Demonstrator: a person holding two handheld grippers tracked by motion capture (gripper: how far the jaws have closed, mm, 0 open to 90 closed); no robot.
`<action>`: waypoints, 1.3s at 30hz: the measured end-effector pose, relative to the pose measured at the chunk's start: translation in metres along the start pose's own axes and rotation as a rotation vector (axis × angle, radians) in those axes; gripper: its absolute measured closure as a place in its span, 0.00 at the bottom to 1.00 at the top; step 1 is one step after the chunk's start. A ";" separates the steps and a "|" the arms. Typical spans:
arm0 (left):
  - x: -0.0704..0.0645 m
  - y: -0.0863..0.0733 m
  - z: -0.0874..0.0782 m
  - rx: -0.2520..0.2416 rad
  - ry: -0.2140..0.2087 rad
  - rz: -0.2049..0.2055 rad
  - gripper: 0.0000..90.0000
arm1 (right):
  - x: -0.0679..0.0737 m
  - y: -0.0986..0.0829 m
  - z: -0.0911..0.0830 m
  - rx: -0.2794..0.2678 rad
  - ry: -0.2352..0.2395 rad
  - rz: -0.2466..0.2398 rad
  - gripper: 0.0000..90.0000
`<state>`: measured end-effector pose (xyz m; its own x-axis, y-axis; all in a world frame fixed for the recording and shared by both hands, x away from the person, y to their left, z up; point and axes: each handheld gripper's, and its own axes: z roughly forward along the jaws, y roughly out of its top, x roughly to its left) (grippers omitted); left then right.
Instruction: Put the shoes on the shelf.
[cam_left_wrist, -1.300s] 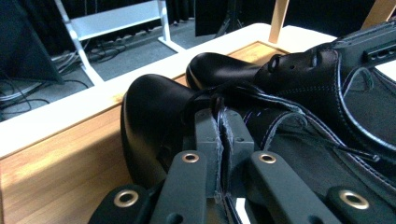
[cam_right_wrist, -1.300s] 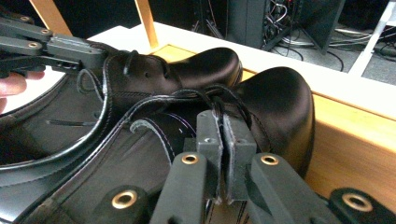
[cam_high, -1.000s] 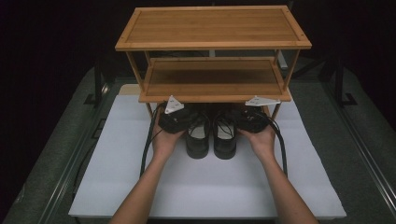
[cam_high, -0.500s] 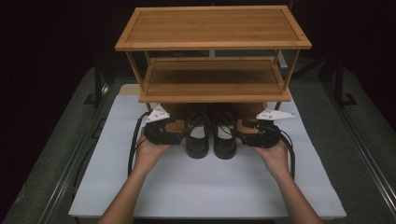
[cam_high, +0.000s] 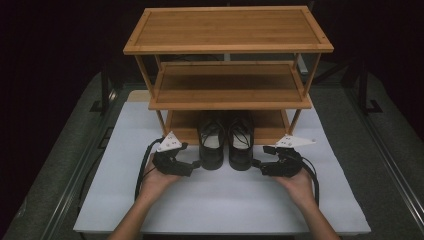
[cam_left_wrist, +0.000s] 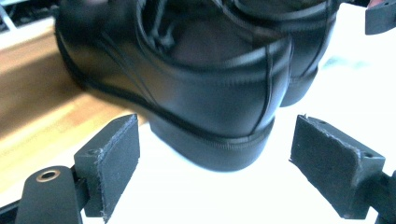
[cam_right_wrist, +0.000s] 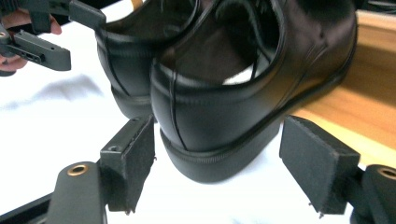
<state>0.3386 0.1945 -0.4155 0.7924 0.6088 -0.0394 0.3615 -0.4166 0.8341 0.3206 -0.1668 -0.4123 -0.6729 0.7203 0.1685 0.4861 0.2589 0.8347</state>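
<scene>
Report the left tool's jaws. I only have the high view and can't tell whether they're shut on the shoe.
Observer: The left tool is open. In the left gripper view its pads stand wide of the left shoe, just short of the heel, touching nothing.
Operator: Now the right one.
Observer: The right tool is open too, pads clear of the right shoe.
Operator: Check where the heels rest.
Observer: Both heels sit on the white mat; the soles run forward onto the wooden bottom shelf.

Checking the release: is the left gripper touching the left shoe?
Apart. In the left gripper view, the left gripper stands open, and white mat shows between each pad and the left shoe heel.
</scene>
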 end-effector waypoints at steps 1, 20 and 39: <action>0.000 -0.002 0.003 0.013 0.000 0.005 0.17 | 0.000 -0.001 0.002 0.010 0.001 0.002 0.28; -0.005 -0.011 0.051 0.118 -0.009 0.044 0.15 | 0.003 -0.019 0.052 0.159 -0.012 -0.041 0.23; -0.012 0.000 0.053 0.144 0.018 0.032 0.18 | 0.014 -0.012 0.055 0.161 -0.046 -0.025 0.27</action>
<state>0.3551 0.1518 -0.4442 0.7963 0.6049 -0.0027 0.4036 -0.5280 0.7473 0.3362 -0.1238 -0.4486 -0.6614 0.7401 0.1219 0.5555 0.3741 0.7426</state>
